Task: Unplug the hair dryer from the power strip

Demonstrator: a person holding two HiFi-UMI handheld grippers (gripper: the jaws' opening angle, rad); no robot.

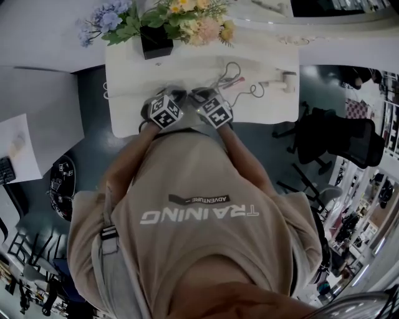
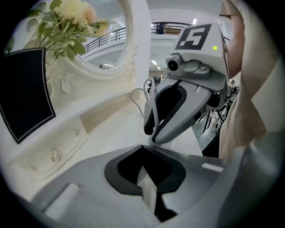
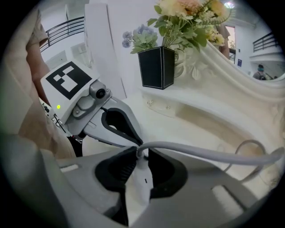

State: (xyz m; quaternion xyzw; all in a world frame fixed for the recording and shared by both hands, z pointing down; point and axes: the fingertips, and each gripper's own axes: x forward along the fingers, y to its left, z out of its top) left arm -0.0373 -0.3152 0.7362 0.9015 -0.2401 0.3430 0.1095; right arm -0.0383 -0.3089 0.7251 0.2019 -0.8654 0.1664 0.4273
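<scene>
A white dressing table (image 1: pixel 124 99) stands on a dark grey-blue floor (image 1: pixel 92 106). A black square vase (image 1: pixel 154 40) of yellow, pink and blue flowers (image 1: pixel 187 19) sits at its back edge, and a carved white mirror frame (image 3: pixel 231 67) rises behind. In the head view a pale desk (image 1: pixel 37 99) lies to the left and a black office chair (image 1: pixel 336 140) to the right. The mirror seems to reflect a railed gallery (image 2: pixel 102 38) under bright ceiling lights.

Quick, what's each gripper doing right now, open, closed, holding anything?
Left gripper: closed on a small white piece, what it is cannot be told.
Right gripper: closed on the white plastic plug of a grey cable.
</scene>
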